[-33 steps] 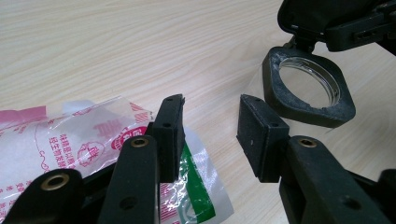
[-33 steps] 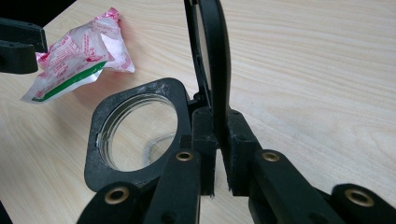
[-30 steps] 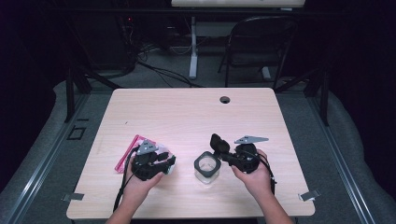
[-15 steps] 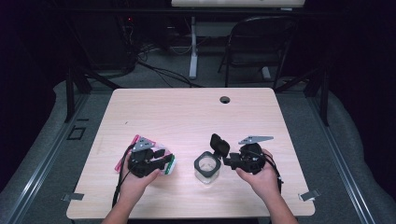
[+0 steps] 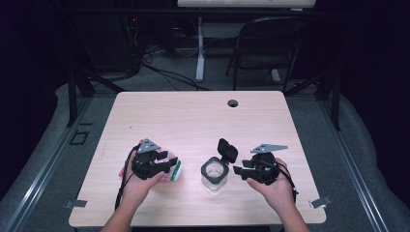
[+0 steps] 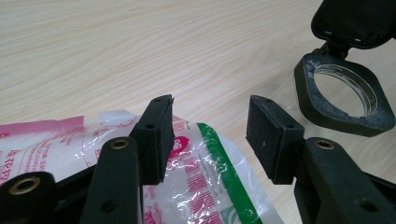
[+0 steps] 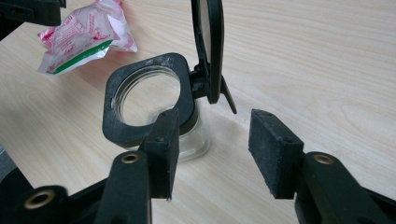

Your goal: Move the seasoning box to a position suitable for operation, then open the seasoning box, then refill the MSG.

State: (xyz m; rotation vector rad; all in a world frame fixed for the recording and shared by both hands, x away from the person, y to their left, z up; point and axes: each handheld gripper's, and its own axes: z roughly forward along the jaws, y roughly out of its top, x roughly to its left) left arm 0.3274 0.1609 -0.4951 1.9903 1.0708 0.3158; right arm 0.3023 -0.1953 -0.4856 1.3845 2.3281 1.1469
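A small clear glass jar [image 5: 213, 178] with a square black collar [image 7: 140, 100] stands near the front middle of the table. Its hinged black lid [image 5: 227, 150] is flipped up. A crinkled plastic packet [image 6: 205, 186], printed in pink, white and green, lies left of the jar. My left gripper [image 5: 167, 164] hovers over the packet's right end. Its jaws have just been opening, and the packet lies under them, not pinched. My right gripper [image 5: 239, 171] sits just right of the jar. Its jaws have also just been opening, with nothing between them in the right gripper view [image 7: 217, 140].
The light wooden table [image 5: 193, 121] has a round cable hole [image 5: 233, 103] at its far edge. A folding chair [image 5: 270, 48] and a desk leg [image 5: 200, 53] stand on the floor beyond. Cables trail from both grippers toward the front edge.
The right gripper's jaws have spread wide and it has drawn back slightly from the jar's lid. The left gripper's jaws have widened over the packet. Jar and packet have kept their places.
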